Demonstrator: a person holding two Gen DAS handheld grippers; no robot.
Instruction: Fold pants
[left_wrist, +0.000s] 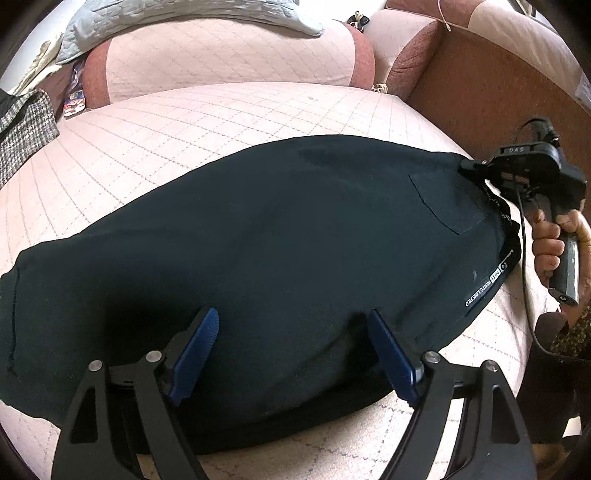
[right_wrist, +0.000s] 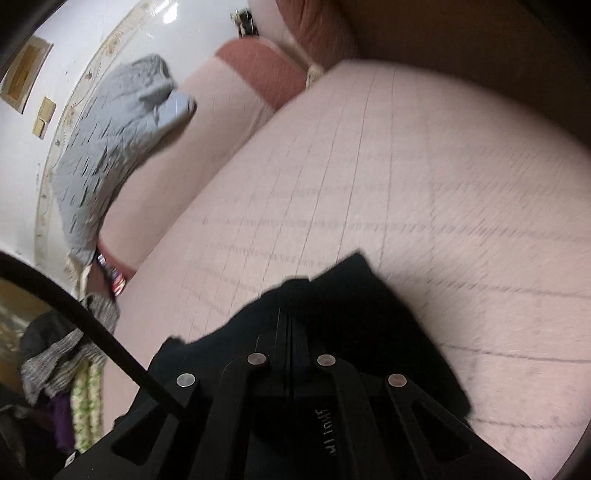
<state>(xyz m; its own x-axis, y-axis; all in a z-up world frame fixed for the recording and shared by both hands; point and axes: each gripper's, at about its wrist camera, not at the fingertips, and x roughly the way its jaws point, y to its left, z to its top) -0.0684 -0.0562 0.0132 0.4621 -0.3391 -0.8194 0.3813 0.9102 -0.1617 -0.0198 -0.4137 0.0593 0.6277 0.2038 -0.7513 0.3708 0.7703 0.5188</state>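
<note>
Black pants (left_wrist: 277, 229) lie flat across the pink quilted sofa seat (left_wrist: 184, 122), waistband with white lettering to the right. My left gripper (left_wrist: 291, 317) stands open over the pants' near edge, its blue pads (left_wrist: 199, 354) wide apart with cloth under them but not pinched. In the left wrist view my right gripper (left_wrist: 467, 166) sits at the far waistband corner, held by a hand (left_wrist: 550, 240). The right wrist view shows the right gripper (right_wrist: 288, 317) with jaws together and black pants fabric (right_wrist: 351, 288) bunched around the tips, above the seat (right_wrist: 406, 166).
A grey quilted blanket (left_wrist: 147, 22) hangs over the backrest, also seen as the blanket (right_wrist: 110, 129). A checked cloth (left_wrist: 22, 125) lies at the seat's left end. A brown side panel (left_wrist: 480, 92) rises on the right. Bare seat lies beyond the pants.
</note>
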